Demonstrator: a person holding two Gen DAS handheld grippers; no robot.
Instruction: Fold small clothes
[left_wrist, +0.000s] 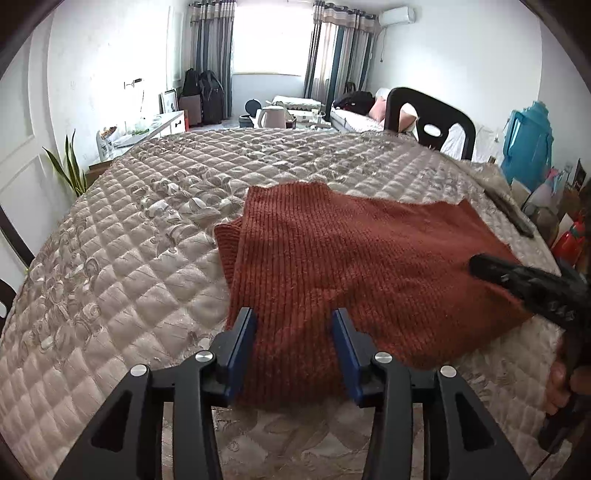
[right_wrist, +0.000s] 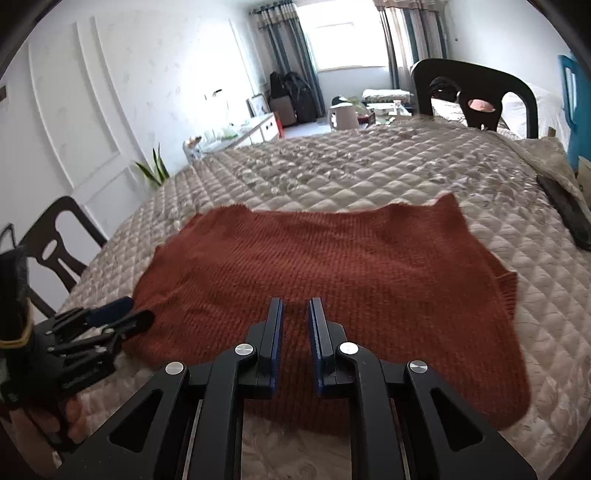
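- As the rust knit garment (right_wrist: 332, 280) lies flat on the quilted bed (left_wrist: 129, 258), its long axis runs crosswise ahead of both claws.
- Left claw (left_wrist: 293, 354): spread, empty, nearest the folded left edge.
- Right claw (right_wrist: 295, 347): narrowly parted, empty, above the near hem.

Rust knit (left_wrist: 354, 251) — quilted bed (left_wrist: 129, 258)

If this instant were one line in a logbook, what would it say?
garment: rust knit sweater flat on quilted bed | left gripper: open | right gripper: open, empty
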